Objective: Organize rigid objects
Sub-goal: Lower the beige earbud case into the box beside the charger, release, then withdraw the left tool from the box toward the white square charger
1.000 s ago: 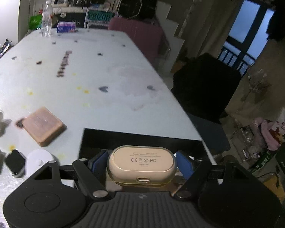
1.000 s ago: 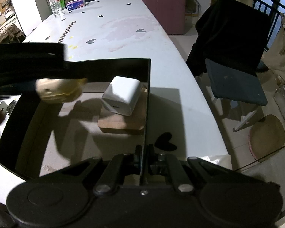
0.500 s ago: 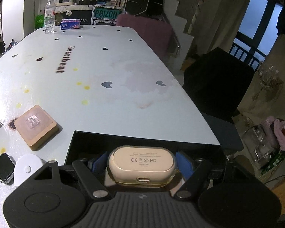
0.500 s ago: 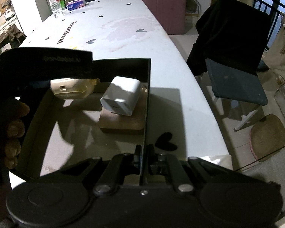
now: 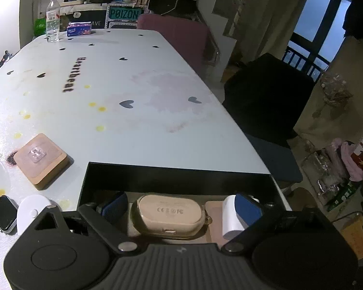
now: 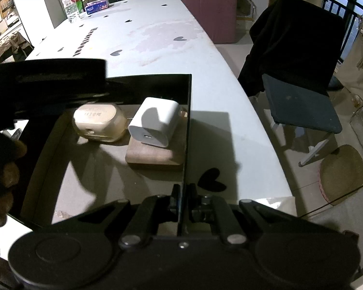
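Note:
A beige earbud case [image 5: 168, 215] lies on the floor of a black box [image 5: 176, 176], also seen in the right wrist view [image 6: 99, 122]. My left gripper [image 5: 179, 209] is open, its blue pads [image 5: 113, 207] apart on either side of the case. Beside the case a white charger [image 6: 156, 122] rests on a wooden coaster [image 6: 155, 155] inside the box. My right gripper [image 6: 182, 199] is shut on the box's right wall [image 6: 187, 130].
On the table left of the box lie a wooden coaster [image 5: 40, 160], a white round device [image 5: 32, 210] and a smartwatch [image 5: 2, 212]. A water bottle [image 5: 52, 19] and tissue pack [image 5: 79, 29] stand at the far end. A dark chair [image 6: 300, 101] stands right.
My left gripper lowered the earbud case into the box and opened; the case now lies on the box floor next to the charger. The right gripper kept hold of the wall.

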